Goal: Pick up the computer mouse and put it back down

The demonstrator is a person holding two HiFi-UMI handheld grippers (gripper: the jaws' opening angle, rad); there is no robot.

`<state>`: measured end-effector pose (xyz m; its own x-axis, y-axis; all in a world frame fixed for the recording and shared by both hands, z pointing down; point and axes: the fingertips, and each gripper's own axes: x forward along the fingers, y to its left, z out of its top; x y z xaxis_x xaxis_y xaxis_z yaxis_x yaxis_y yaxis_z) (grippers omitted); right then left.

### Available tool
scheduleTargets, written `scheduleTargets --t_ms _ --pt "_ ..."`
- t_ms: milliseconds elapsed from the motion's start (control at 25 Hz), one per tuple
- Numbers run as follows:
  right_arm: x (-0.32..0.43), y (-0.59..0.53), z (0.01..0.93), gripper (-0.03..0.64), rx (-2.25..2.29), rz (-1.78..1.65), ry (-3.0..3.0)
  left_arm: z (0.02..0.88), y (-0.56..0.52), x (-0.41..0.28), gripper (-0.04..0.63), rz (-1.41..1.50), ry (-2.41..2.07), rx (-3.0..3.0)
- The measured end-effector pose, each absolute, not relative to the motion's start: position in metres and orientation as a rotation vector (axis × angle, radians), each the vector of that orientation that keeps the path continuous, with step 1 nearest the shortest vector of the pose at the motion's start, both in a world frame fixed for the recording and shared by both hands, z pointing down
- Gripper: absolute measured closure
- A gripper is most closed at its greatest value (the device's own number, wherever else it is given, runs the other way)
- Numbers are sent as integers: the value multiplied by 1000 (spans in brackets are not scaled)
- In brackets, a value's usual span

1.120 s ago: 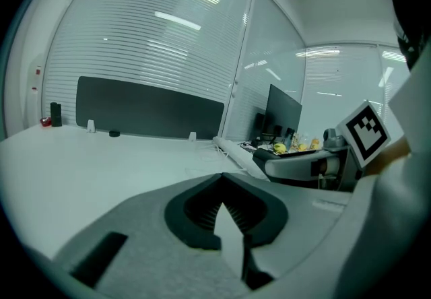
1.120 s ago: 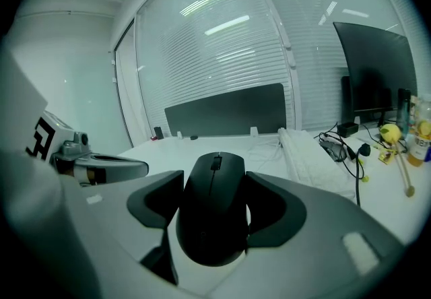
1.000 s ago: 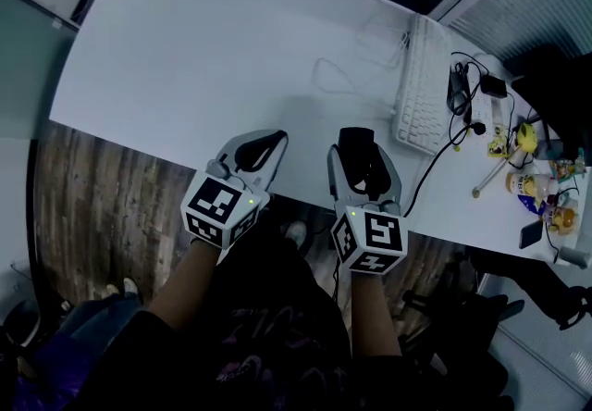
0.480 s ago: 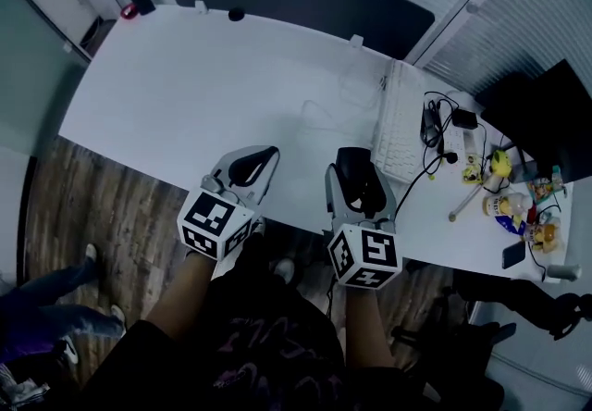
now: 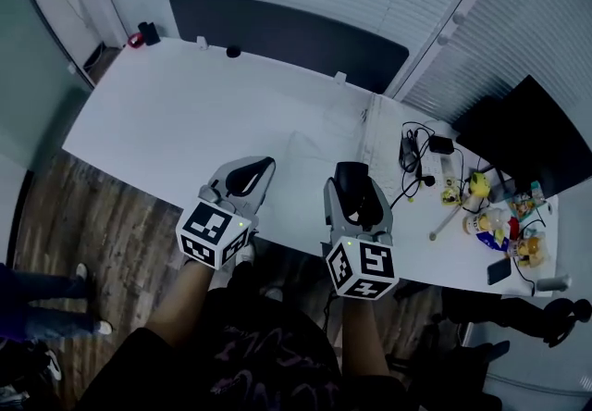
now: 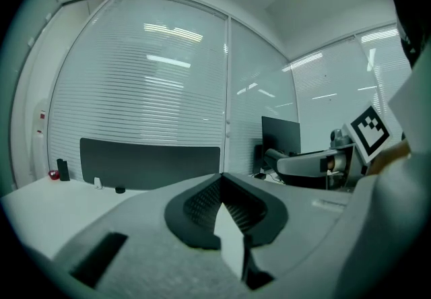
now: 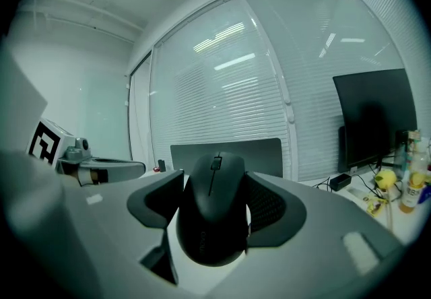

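A black computer mouse (image 5: 352, 193) sits between the jaws of my right gripper (image 5: 351, 174), which is shut on it, one pad on each side. In the right gripper view the mouse (image 7: 214, 217) fills the gap of the right gripper (image 7: 214, 186), nose pointing away, held in the air above the white desk (image 5: 166, 113). My left gripper (image 5: 262, 164) hangs beside it to the left, over the desk's near edge. Its jaws meet at the tips with nothing between them, as the left gripper view (image 6: 221, 176) shows.
A white keyboard (image 5: 369, 115) lies at the desk's right, with black cables and an adapter (image 5: 413, 152), bottles and small clutter (image 5: 495, 224) beyond. A dark monitor (image 5: 518, 131) stands at the far right. A dark panel (image 5: 287, 34) runs along the desk's back edge.
Both grippers have risen together, and the desk now looks smaller and farther below them. The mouse has stayed in the right gripper's jaws; the left jaws have stayed closed.
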<state>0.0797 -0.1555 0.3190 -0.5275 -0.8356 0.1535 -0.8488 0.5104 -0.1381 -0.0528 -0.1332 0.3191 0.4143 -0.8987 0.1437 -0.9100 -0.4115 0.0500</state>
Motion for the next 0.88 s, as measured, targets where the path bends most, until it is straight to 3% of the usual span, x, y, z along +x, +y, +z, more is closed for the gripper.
scheduleTargets --t_ms 880 --pt "98 -119 260 319 1509 158 -2789 257 -90 -46 594 96 -1752 2636"
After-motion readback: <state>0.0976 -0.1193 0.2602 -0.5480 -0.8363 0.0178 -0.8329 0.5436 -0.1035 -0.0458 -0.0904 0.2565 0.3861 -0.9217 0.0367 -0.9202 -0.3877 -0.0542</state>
